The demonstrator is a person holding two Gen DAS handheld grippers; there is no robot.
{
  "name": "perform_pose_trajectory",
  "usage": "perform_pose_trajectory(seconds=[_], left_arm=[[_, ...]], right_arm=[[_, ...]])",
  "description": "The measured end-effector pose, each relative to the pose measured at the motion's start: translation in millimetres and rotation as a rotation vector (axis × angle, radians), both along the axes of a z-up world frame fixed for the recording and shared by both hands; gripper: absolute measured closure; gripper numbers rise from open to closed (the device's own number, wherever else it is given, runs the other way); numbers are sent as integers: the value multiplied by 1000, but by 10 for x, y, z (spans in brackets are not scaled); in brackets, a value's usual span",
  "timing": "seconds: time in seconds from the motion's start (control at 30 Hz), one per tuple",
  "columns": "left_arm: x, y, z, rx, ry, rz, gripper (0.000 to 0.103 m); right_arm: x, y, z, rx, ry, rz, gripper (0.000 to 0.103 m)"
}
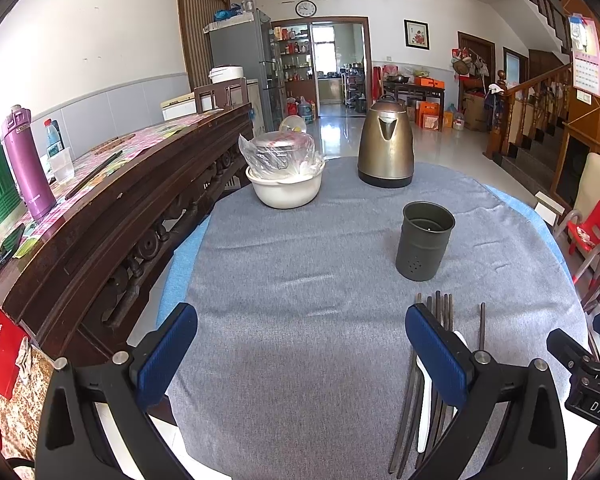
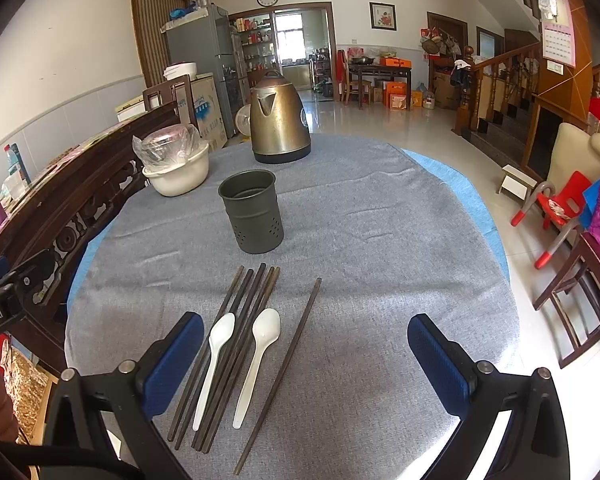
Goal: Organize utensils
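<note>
A dark metal utensil holder (image 1: pixel 425 240) (image 2: pixel 253 211) stands upright and empty on the grey tablecloth. Several dark chopsticks (image 2: pixel 236 344) lie in a bundle in front of it, with one single chopstick (image 2: pixel 288 364) apart to their right. Two white plastic spoons (image 2: pixel 216 360) (image 2: pixel 258 360) lie among them. In the left wrist view the chopsticks (image 1: pixel 440 316) show beside and partly behind the right finger. My left gripper (image 1: pixel 300 352) is open and empty above the cloth, left of the utensils. My right gripper (image 2: pixel 306 356) is open and empty, over the utensils.
A bronze electric kettle (image 1: pixel 386 148) (image 2: pixel 279 120) stands at the back of the table. A white bowl with a plastic-wrapped pot (image 1: pixel 286 178) (image 2: pixel 176 168) sits at the back left. A dark wooden sideboard (image 1: pixel 112 216) with flasks runs along the left. Chairs (image 2: pixel 572 300) stand on the right.
</note>
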State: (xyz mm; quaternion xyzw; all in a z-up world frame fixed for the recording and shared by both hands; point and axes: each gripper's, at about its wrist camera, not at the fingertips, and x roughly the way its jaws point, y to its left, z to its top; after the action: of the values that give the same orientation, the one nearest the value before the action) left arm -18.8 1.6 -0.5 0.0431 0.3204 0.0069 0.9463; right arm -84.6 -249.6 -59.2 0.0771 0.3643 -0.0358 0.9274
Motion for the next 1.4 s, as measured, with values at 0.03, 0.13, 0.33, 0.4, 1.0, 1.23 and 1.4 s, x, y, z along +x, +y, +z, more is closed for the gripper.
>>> perform_pose_trajectory(seconds=[0.03,0.13,0.33,0.4,1.0,1.23,1.4], left_arm=[[3,-6,-2,1,-1,0,0],[6,-3,-8,0,0,-1,0],[12,-22,-16,2,2,-4,0],[11,-22,-16,3,2,-4,0],[720,-32,-531,-117,183,-87,0],[1294,-299,-922,-163,330,-197,5],[1545,-620,-1170,-185,430,-315,20]], right_arm=[[2,-1,-1,1,0,0,1],[6,-10,-9,6,0,-4,1],[9,-27,-22,13,2,-7,0],[10,-34,-26,16,3,-7,1],[452,-392,-552,120,130,-55,32],[1001,-601,-981,265,225,-50,61],[1327,-654,-1182,361,272,-40,64]])
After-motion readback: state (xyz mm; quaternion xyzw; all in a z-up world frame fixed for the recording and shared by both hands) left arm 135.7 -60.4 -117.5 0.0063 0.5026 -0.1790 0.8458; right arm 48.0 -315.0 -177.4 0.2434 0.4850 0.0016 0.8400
